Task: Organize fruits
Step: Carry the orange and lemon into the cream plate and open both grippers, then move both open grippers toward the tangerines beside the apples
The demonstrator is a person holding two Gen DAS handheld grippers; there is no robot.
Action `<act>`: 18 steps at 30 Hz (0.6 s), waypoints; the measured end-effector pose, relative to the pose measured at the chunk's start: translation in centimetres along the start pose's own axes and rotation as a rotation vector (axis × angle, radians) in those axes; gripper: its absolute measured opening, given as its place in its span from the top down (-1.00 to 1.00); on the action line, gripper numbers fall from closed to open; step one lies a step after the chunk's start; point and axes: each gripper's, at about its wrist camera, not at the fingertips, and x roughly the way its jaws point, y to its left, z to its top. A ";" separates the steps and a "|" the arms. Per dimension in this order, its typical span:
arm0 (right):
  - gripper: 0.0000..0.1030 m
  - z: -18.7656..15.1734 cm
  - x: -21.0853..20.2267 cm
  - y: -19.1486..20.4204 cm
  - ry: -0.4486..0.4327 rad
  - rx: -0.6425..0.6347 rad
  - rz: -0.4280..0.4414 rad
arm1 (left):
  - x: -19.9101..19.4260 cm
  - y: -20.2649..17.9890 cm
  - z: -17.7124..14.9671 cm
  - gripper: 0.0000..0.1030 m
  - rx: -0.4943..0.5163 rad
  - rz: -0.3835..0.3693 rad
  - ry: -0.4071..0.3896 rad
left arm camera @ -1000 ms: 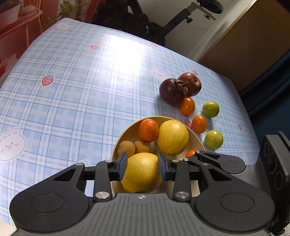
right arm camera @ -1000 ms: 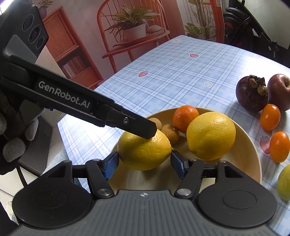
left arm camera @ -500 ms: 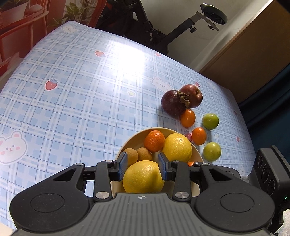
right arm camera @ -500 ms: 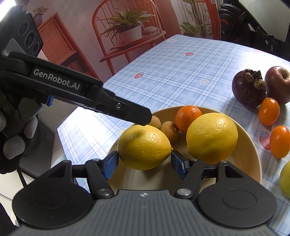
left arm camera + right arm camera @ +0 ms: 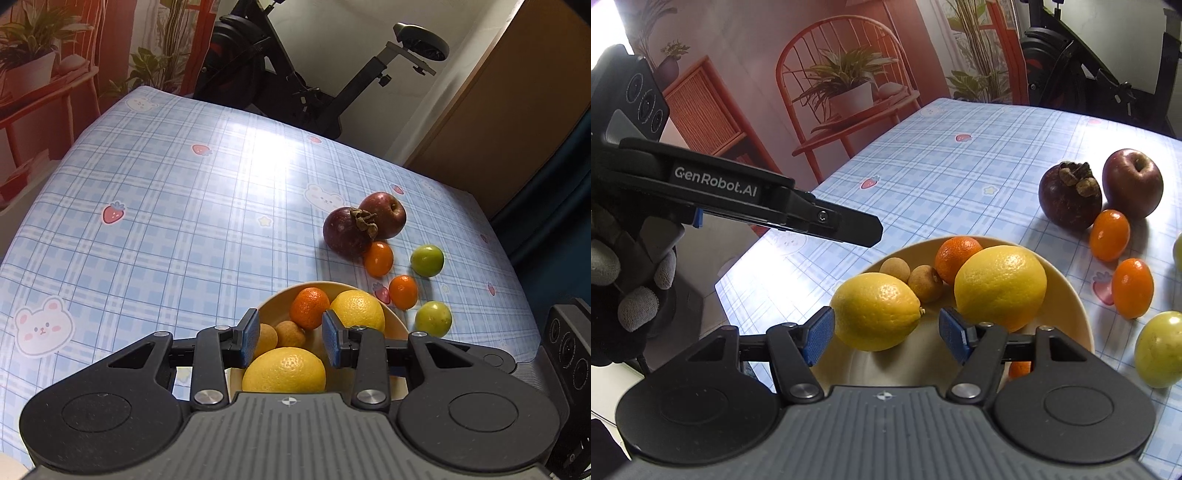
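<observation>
- Blue-checked table (image 5: 166, 206) carries a beige bowl (image 5: 1067, 295) of fruit.
- Left tongs (image 5: 290, 338) stand open above the near lemon (image 5: 284, 369), touching nothing.
- Right tongs (image 5: 888, 334) stand open around that lemon (image 5: 875, 310), pads clear.
- Mangosteen (image 5: 347, 230) and apple (image 5: 384, 214) lie at one o'clock of the bowl in the left view.

Left and far side of the tablecloth (image 5: 155, 206) is lying bare, giving wide passage. Right of the plate (image 5: 1067, 295) it's crowded: mangosteen (image 5: 347, 232) and apple (image 5: 384, 214) are touching, two kumquats (image 5: 378, 258) and two green fruits (image 5: 427, 260) are sitting close together with narrow gaps. Plate is holding two lemons (image 5: 999, 286), a tangerine (image 5: 955, 254) and two longans (image 5: 925, 282), packed tight. Left gripper (image 5: 875, 230) is hanging over the plate's left rim, blocking approach there.
</observation>
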 end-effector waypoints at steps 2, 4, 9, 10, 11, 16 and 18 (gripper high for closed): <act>-0.25 -0.4 -1.4 -0.2 -0.059 0.000 -0.027 | -0.2 -0.8 0.1 0.25 0.021 0.015 -0.023; -0.25 -0.8 -2.7 -0.7 -0.100 0.017 -0.039 | -0.4 -1.5 0.1 0.25 0.045 0.024 -0.042; -0.24 -0.9 -5.5 -2.4 -0.188 0.059 -0.110 | 0.0 -3.4 0.3 0.25 0.080 0.036 -0.080; -0.24 -1.0 -6.0 -2.8 -0.203 0.065 -0.125 | 0.0 -3.8 0.3 0.25 0.083 0.033 -0.086; -0.23 -1.0 -6.5 -3.1 -0.217 0.069 -0.143 | 0.1 -4.1 0.3 0.25 0.086 0.031 -0.091; -0.17 -1.5 -7.5 -4.7 -0.244 0.068 -0.233 | 1.0 -5.8 0.3 0.26 0.116 0.010 -0.103; -0.13 -1.9 -7.8 -5.3 -0.249 0.071 -0.270 | 1.5 -6.4 0.2 0.26 0.132 0.008 -0.101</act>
